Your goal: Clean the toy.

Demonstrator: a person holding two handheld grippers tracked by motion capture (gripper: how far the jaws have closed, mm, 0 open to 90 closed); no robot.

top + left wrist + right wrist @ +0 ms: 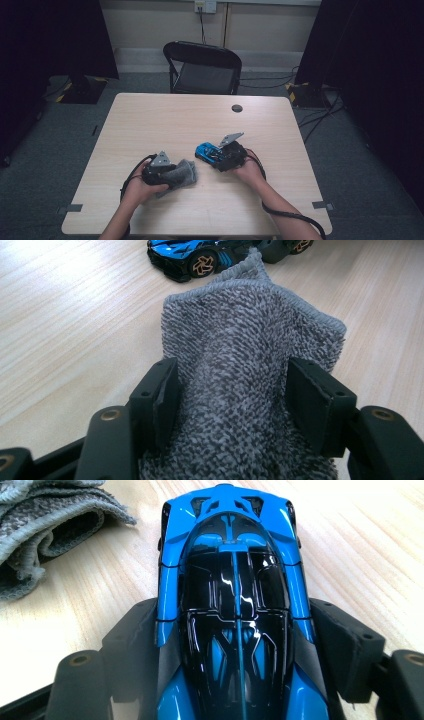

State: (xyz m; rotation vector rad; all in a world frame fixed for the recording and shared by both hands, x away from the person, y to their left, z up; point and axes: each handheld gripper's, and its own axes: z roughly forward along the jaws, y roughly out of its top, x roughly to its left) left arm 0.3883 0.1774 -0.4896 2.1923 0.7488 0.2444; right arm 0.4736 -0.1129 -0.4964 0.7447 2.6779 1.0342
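Observation:
A blue and black toy car [207, 151] [232, 600] rests on the wooden table [165, 120], and my right gripper [224, 155] [235, 645] is shut on its sides from behind. My left gripper [167, 172] [235, 395] is shut on a folded grey towel [182, 172] [245, 365] that lies on the table a little left of the car. In the left gripper view the car [200, 255] shows just beyond the towel's far edge. The towel [35, 520] lies at the upper left of the right gripper view.
A black folding chair [202, 67] stands behind the table's far edge. A small dark round cap [237, 108] sits in the tabletop near the far right. Cables run over the floor at right.

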